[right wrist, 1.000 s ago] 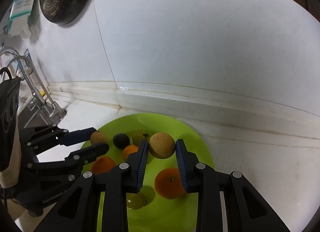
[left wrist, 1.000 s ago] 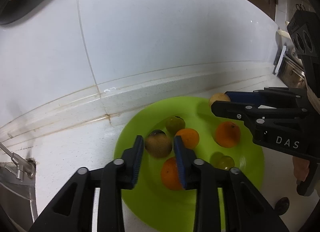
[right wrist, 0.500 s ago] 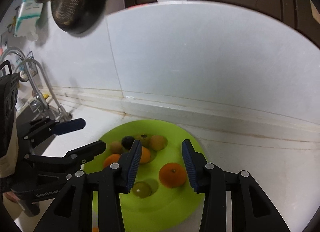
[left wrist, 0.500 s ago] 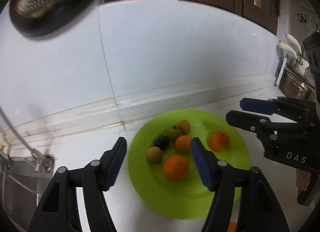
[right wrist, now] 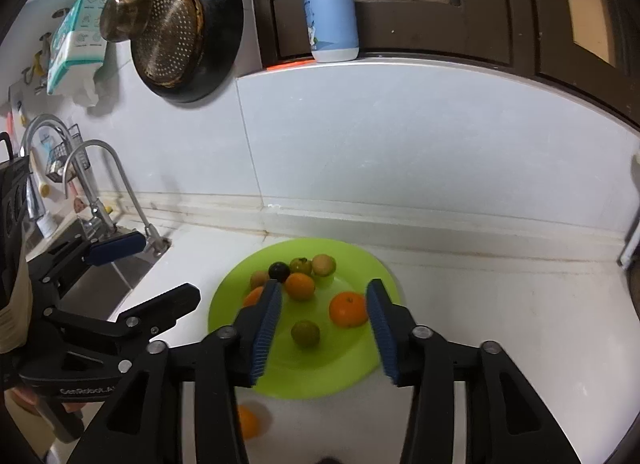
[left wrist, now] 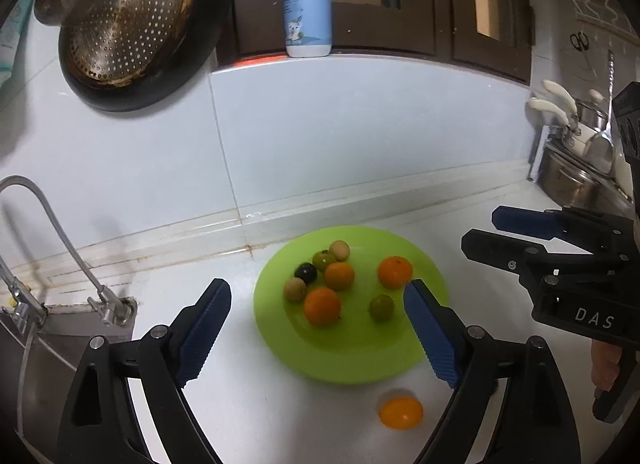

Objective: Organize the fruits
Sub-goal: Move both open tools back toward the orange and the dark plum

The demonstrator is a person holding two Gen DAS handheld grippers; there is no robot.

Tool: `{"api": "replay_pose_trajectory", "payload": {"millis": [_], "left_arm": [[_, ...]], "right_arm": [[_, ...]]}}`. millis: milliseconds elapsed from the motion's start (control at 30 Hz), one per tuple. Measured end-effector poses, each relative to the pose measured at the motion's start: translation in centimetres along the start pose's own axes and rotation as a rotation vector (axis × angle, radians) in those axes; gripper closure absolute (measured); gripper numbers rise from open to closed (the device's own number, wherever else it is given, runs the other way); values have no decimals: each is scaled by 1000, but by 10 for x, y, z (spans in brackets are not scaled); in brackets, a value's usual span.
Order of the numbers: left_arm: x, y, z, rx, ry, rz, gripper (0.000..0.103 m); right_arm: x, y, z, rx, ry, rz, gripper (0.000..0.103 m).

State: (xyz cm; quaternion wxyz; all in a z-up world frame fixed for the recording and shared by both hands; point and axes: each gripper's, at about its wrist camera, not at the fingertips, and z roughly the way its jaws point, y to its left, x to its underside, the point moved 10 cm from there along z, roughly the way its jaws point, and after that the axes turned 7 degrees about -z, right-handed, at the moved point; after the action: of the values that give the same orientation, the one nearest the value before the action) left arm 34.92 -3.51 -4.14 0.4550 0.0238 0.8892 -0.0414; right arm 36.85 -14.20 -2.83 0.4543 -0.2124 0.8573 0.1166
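A lime-green plate lies on the white counter and carries several fruits: an orange, a second orange, a green fruit, a dark plum and two small brown fruits. One orange fruit sits on the counter just in front of the plate. My left gripper hovers above and back from the plate, its jaws opening wide with nothing between them. My right gripper hangs over the plate's near side, jaws opening, empty.
A sink with a curved faucet is at the left. A black pan holding a strainer hangs on the wall. A white and blue bottle stands on the ledge. Steel pots crowd the right end of the counter.
Both grippers let go of the small brown fruits, which now lie on the plate. Both have opened and drawn back and upward, so more of the kitchen shows.
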Motion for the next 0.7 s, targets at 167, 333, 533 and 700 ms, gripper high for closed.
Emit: {"api": "replay_pose_trajectory", "payload": {"millis": [167, 333, 533, 700], "left_arm": [[10, -7, -15, -5, -9, 12, 12], [19, -14, -27, 5, -7, 20, 12], [34, -23, -36, 20, 9, 32, 12], [48, -32, -37, 47, 29, 54, 12]], "right_arm": [[13, 5, -18, 15, 7, 1, 54], [29, 10, -34, 28, 20, -1, 54], [48, 12, -44, 22, 51, 18, 54], [65, 15, -48, 15, 90, 23, 54]]}}
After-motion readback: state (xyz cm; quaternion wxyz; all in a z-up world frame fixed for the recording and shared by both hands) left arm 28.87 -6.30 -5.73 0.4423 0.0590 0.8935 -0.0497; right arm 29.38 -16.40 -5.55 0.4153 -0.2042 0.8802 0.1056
